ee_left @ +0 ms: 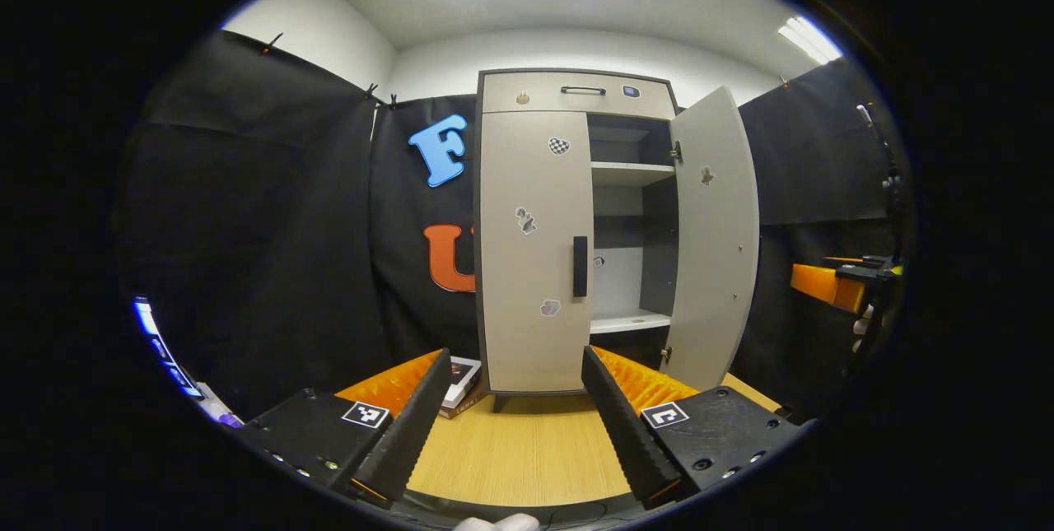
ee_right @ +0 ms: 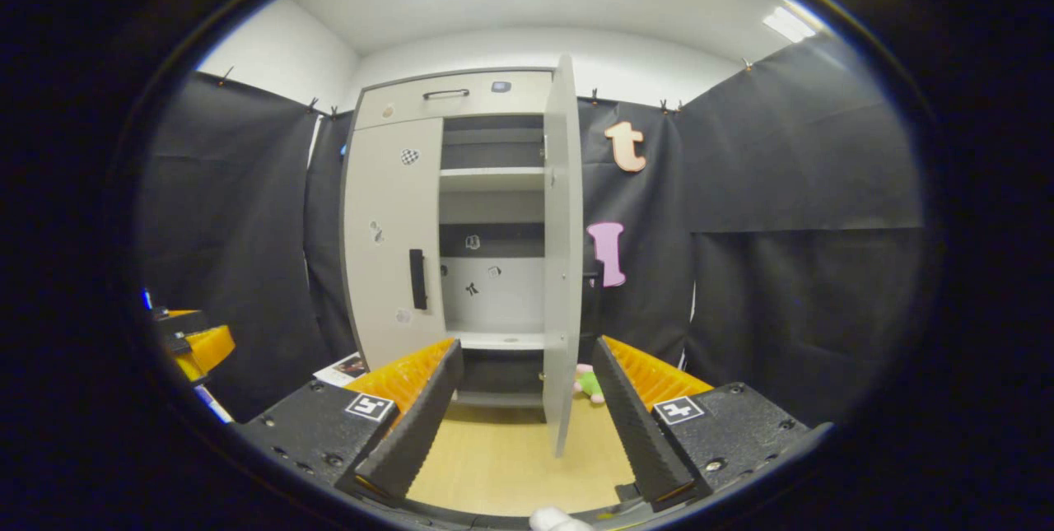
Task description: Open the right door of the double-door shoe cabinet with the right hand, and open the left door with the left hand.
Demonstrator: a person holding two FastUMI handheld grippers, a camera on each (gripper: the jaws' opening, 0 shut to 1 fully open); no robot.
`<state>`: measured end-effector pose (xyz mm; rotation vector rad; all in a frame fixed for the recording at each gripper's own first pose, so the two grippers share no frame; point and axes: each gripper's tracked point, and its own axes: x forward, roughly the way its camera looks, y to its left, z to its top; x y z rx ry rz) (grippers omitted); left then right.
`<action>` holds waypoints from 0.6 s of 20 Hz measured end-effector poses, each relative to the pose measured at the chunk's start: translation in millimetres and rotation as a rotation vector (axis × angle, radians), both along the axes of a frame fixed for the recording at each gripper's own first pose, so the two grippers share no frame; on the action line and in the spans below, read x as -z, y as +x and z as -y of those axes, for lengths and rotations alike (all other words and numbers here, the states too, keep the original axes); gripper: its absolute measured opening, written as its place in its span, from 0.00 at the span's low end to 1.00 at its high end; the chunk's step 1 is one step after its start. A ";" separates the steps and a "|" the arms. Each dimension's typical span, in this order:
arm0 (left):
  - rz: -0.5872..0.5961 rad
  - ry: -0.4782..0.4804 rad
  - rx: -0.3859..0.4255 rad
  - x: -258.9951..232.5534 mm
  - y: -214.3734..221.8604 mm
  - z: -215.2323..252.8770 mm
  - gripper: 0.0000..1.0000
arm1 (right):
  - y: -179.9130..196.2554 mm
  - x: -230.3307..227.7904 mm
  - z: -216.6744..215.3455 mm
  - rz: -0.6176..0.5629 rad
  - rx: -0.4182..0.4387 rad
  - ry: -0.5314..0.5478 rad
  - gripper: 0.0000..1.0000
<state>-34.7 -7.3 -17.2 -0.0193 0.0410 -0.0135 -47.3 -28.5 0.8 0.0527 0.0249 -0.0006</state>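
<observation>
A tall grey shoe cabinet (ee_left: 576,95) stands on the wooden floor against the black cloth. Its left door (ee_left: 535,251) is closed, with a black vertical handle (ee_left: 580,266) near its inner edge. The right door (ee_left: 715,235) is swung wide open, baring white shelves (ee_left: 630,173). My left gripper (ee_left: 510,416) is open, some way in front of the left door, holding nothing. In the right gripper view the open right door (ee_right: 562,251) shows edge-on, the left door (ee_right: 394,243) and its handle (ee_right: 417,278) to its left. My right gripper (ee_right: 527,416) is open and holds nothing.
A flat box or book (ee_left: 461,383) lies on the floor at the cabinet's left foot. A small pink and green toy (ee_right: 586,383) sits behind the open door. The other gripper shows at the far right (ee_left: 840,284) and far left (ee_right: 193,342) of the views.
</observation>
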 end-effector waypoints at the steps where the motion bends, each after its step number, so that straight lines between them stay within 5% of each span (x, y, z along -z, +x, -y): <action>1: -0.001 0.000 0.003 -0.4 8.2 2.2 0.95 | -2.2 2.0 -5.2 -0.005 -0.007 -0.007 1.00; 12: 0.036 0.022 0.058 -13.4 150.7 55.3 0.95 | 28.0 3.3 -19.9 -0.023 -0.080 -0.026 0.99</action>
